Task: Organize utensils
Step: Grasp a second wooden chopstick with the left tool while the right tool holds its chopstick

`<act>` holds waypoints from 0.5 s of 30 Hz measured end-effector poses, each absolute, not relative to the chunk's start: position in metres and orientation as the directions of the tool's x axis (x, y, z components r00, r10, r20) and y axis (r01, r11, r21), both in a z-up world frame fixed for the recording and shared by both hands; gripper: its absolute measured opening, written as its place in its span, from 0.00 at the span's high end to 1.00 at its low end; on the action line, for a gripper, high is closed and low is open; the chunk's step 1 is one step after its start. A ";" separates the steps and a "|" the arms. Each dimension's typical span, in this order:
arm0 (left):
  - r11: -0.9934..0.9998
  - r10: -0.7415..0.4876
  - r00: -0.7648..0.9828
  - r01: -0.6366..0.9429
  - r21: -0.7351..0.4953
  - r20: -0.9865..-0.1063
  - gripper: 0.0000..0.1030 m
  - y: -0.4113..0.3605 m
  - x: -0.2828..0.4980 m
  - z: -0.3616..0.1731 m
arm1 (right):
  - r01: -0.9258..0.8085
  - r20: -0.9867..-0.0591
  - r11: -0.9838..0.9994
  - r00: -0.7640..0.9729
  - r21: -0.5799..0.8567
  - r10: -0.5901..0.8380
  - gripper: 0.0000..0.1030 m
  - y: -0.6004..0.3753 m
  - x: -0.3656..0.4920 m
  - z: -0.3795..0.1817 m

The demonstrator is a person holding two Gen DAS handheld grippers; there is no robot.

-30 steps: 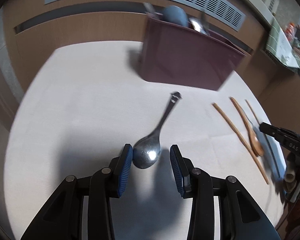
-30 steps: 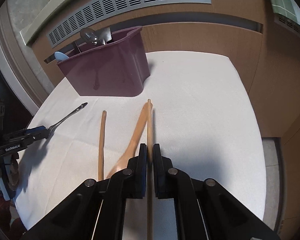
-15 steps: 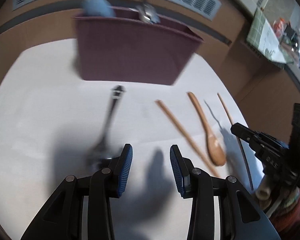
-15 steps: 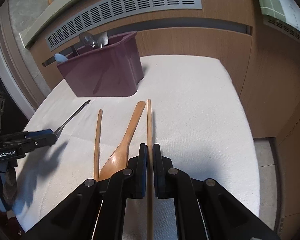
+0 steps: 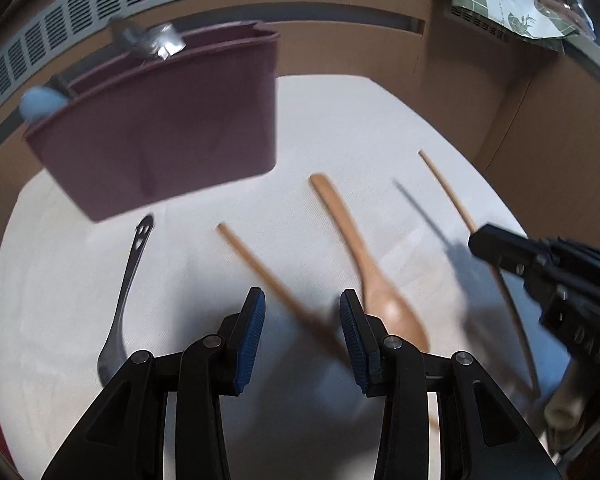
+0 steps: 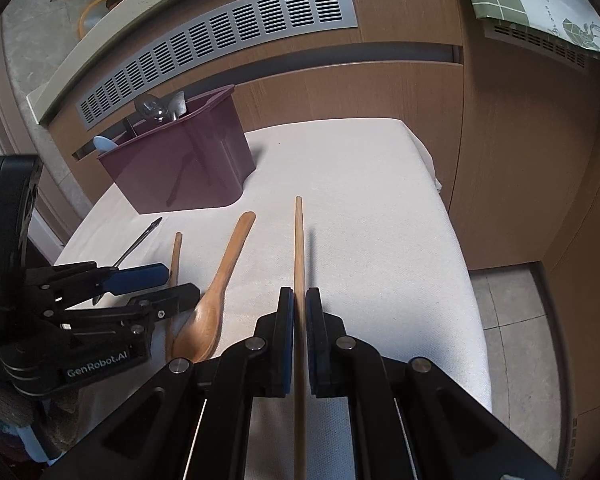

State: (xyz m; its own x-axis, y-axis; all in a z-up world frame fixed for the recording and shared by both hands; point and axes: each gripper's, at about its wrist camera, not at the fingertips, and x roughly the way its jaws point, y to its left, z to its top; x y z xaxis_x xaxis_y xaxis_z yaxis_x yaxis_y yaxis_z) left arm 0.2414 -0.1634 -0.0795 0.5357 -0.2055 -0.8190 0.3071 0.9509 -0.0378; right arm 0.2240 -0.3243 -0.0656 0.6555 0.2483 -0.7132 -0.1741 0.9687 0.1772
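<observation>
The right gripper (image 6: 296, 300) is clamped on a wooden chopstick (image 6: 298, 240), which runs forward from between its pads with the tip clear above the white cloth (image 6: 360, 200). The left gripper (image 5: 302, 316) hangs with its jaws wide apart and nothing between them, over the near end of a second chopstick (image 5: 268, 272), which is blurred there. Just right of that lies a wooden spoon (image 5: 364, 264), bowl nearest; its bowl is partly hidden behind the left gripper's right finger. On the left lies a metal spoon (image 5: 128, 280), its bowl cut off by the gripper's frame. At the far side stands a maroon caddy (image 6: 180, 172) holding a metal spoon (image 6: 152, 110) and a pale blue utensil (image 6: 104, 144); its inner compartments cannot be made out. Behind runs a wooden cabinet with a slotted vent grille (image 6: 220, 40).
</observation>
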 end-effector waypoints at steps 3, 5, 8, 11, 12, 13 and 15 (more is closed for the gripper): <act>0.946 -0.235 0.527 0.316 -0.068 -0.817 0.61 -0.141 0.233 -0.080 | -0.177 -0.717 0.967 0.649 0.183 0.255 0.94 -0.322 0.226 -0.067; 0.952 -0.216 0.534 0.301 -0.055 -0.817 0.61 -0.128 0.228 -0.079 | -0.182 -0.721 0.966 0.643 0.185 0.260 0.94 -0.320 0.226 -0.068; 0.966 -0.187 0.540 0.253 -0.054 -0.821 0.61 -0.107 0.229 -0.079 | -0.191 -0.731 0.965 0.630 0.181 0.262 0.94 -0.313 0.227 -0.070; 0.966 -0.221 0.523 0.235 -0.110 -0.824 0.61 -0.092 0.233 -0.079 | -0.200 -0.735 0.962 0.623 0.183 0.269 0.94 -0.308 0.227 -0.072; 0.963 -0.237 0.514 0.233 -0.132 -0.824 0.61 -0.092 0.235 -0.078 | -0.204 -0.735 0.961 0.621 0.184 0.273 0.94 -0.307 0.227 -0.072; 0.961 -0.252 0.509 0.236 -0.148 -0.823 0.61 -0.092 0.237 -0.078 | -0.208 -0.735 0.961 0.620 0.183 0.274 0.94 -0.306 0.227 -0.072; 0.950 -0.289 0.500 0.258 -0.178 -0.816 0.61 -0.101 0.247 -0.077 | -0.212 -0.737 0.962 0.620 0.173 0.269 0.94 -0.304 0.226 -0.073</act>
